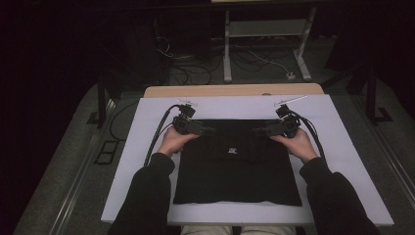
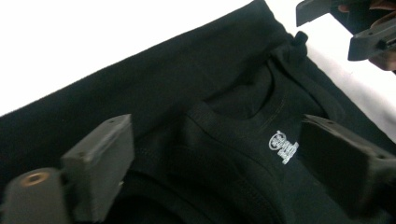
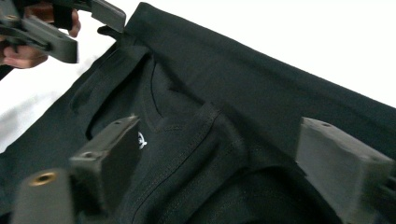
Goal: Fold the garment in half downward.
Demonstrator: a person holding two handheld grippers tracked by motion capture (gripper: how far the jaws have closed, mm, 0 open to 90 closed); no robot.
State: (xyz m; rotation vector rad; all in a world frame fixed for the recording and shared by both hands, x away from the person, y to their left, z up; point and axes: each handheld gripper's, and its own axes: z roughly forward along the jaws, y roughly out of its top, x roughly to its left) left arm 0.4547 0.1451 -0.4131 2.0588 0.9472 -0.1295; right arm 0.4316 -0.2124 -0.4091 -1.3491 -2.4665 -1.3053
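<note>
A folded black garment (image 1: 235, 169) with a small white logo (image 1: 233, 151) lies flat on the white table cover (image 1: 142, 161). My left gripper (image 1: 211, 130) lies over its far left corner, pointing inward, and my right gripper (image 1: 255, 131) mirrors it at the far right corner. In the left gripper view the left gripper (image 2: 215, 135) has its jaws wide apart over the folded collar area, with the logo (image 2: 283, 146) near one jaw. The right gripper (image 3: 219, 140) also stands open, with cloth folds (image 3: 196, 154) lying between its jaws. Neither grips the cloth.
The white cover has bare margins around the garment, and a wooden table edge (image 1: 235, 90) runs behind it. Cables trail from both grippers off the far side. Beyond the table the dark floor holds wires and a white metal frame (image 1: 266, 29).
</note>
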